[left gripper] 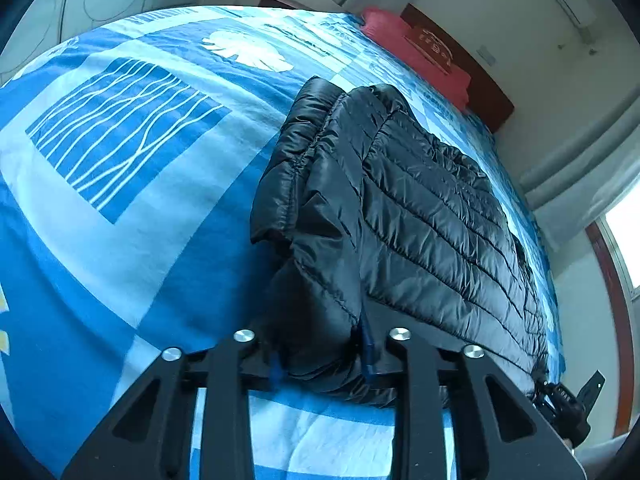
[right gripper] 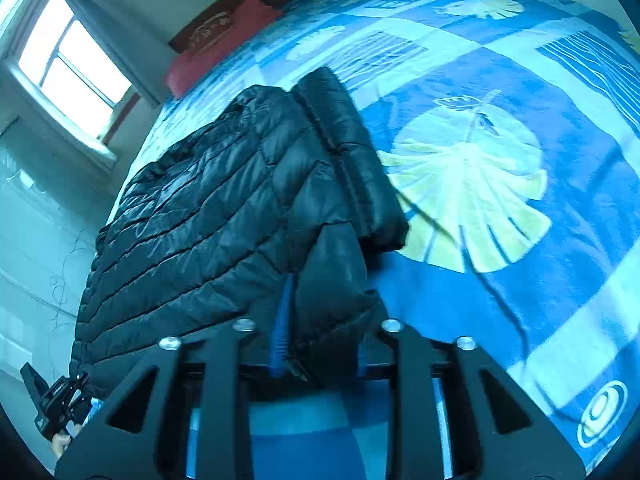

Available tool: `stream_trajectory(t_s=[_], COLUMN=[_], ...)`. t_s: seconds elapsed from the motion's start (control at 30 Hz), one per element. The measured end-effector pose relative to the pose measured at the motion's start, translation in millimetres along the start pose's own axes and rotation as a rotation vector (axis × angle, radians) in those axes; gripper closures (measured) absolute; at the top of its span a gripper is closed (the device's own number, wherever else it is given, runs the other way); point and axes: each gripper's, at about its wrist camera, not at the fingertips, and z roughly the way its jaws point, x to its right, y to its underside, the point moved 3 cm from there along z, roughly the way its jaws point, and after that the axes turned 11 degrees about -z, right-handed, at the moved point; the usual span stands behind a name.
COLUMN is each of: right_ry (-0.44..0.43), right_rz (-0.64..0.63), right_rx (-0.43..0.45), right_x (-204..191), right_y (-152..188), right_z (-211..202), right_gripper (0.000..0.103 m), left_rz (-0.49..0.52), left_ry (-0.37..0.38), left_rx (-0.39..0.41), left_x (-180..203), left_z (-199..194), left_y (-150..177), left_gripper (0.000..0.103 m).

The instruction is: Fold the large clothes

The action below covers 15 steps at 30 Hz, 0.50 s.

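A black quilted puffer jacket (left gripper: 420, 208) lies folded on the blue patterned bedspread (left gripper: 140, 208), with one sleeve doubled along its edge. My left gripper (left gripper: 322, 360) straddles the jacket's near corner. Its blue pads stand apart and the puffy fabric sits loosely between them, resting on the bed. In the right wrist view the jacket (right gripper: 208, 208) fills the left half. My right gripper (right gripper: 320, 344) straddles the opposite near corner in the same way, jaws parted around the fabric. Each gripper shows small in the other's view, at the jacket's far end.
A red pillow (left gripper: 420, 52) lies against the dark wooden headboard (left gripper: 484, 92) beyond the jacket. A bright window (right gripper: 68, 60) and white walls border the bed. Open bedspread (right gripper: 520, 280) stretches wide beside the jacket. A hand (right gripper: 60, 444) holds the other gripper.
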Motion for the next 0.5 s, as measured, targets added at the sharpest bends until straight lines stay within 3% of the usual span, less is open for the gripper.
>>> stream_trajectory(t_s=[0.03,0.13,0.23,0.37,0.5], right_ry=[0.006,0.024,0.059,0.154,0.22], right_rz=[0.01,0.002,-0.02,-0.063,-0.116], right_rx=[-0.007,-0.019,-0.031,-0.028,0.04], right_x=[2,7,10,10,1], right_y=[0,-1,-3,-7,-20], right_z=[-2,-12,-25,-44,-60], right_gripper=[0.06,0.056,0.052,0.052,0.056], left_rz=[0.003,-0.002,0.031,0.082,0.1], left_ry=[-0.006,-0.024,-0.054,-0.112,-0.114], left_rx=[-0.01,-0.017,-0.001,0.026,0.081], left_x=[-2,-8,-13,-19,-17], left_z=[-2,-13,-27,-42,-60], left_y=[-1,-2,-3,-10,-28], left_gripper=[0.06,0.046,0.039,0.038,0.038])
